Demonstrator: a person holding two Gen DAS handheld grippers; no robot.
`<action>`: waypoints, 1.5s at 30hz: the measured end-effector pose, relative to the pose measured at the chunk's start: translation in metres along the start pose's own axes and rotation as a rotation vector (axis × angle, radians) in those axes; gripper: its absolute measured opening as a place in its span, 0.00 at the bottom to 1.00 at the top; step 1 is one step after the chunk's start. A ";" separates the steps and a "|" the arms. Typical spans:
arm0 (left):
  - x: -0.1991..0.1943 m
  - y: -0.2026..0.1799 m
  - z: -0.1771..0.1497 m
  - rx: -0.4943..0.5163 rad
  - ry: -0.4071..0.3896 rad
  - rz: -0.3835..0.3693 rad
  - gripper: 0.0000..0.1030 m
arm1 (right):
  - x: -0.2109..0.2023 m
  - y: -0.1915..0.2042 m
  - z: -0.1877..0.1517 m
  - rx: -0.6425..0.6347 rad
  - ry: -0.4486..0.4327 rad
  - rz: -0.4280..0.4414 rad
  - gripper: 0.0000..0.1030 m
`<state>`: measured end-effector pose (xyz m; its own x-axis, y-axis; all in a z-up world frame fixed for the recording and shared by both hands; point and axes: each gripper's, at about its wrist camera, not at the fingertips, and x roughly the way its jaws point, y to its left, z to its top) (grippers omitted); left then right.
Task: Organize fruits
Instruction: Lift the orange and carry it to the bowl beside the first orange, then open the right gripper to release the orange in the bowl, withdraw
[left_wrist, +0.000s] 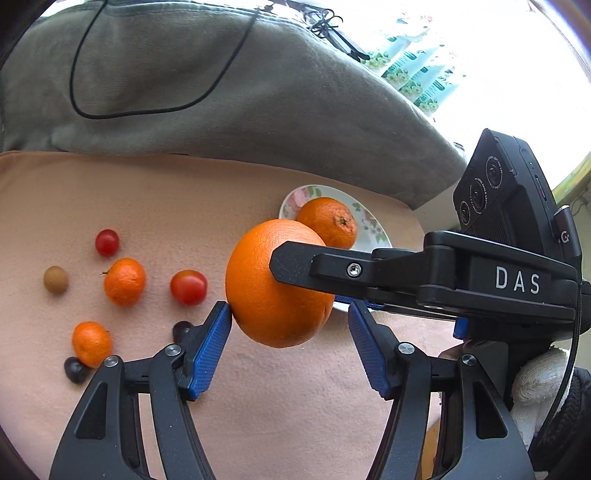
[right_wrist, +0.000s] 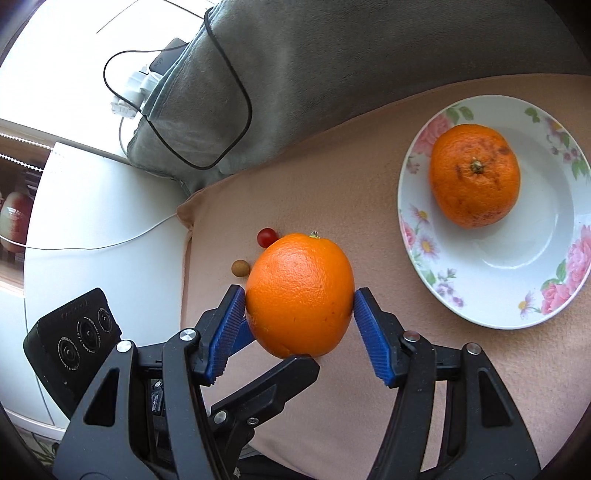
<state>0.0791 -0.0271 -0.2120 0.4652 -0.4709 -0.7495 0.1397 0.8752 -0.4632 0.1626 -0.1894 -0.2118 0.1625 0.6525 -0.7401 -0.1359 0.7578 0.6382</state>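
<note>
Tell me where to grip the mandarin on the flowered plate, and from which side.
Take the mandarin across its round middle, jaws on opposite flanks, coming from above. It sits stem-up in the plate, whose raised rim likely blocks a low sideways approach.

The white letters "DAS" (left_wrist: 518, 284) stand on the black body of the right tongs, seen in the left wrist view. A single white letter like "G" (left_wrist: 564, 236) is on the black camera block above it. Small print rings the three lenses (left_wrist: 478, 192) of that block, too fine to read. The bottles (left_wrist: 413, 70) near the window carry green print, also unreadable.
</note>
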 end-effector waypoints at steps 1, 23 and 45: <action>0.004 -0.003 0.002 0.007 0.005 -0.006 0.62 | -0.004 -0.004 0.000 0.007 -0.007 -0.005 0.62; 0.071 -0.070 0.016 0.097 0.127 -0.115 0.62 | -0.069 -0.100 -0.002 0.185 -0.107 -0.069 0.62; 0.081 -0.091 0.027 0.132 0.135 -0.137 0.62 | -0.086 -0.130 0.010 0.236 -0.146 -0.102 0.62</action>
<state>0.1277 -0.1424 -0.2181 0.3140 -0.5888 -0.7448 0.3110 0.8049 -0.5053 0.1761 -0.3435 -0.2291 0.3052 0.5528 -0.7754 0.1167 0.7864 0.6066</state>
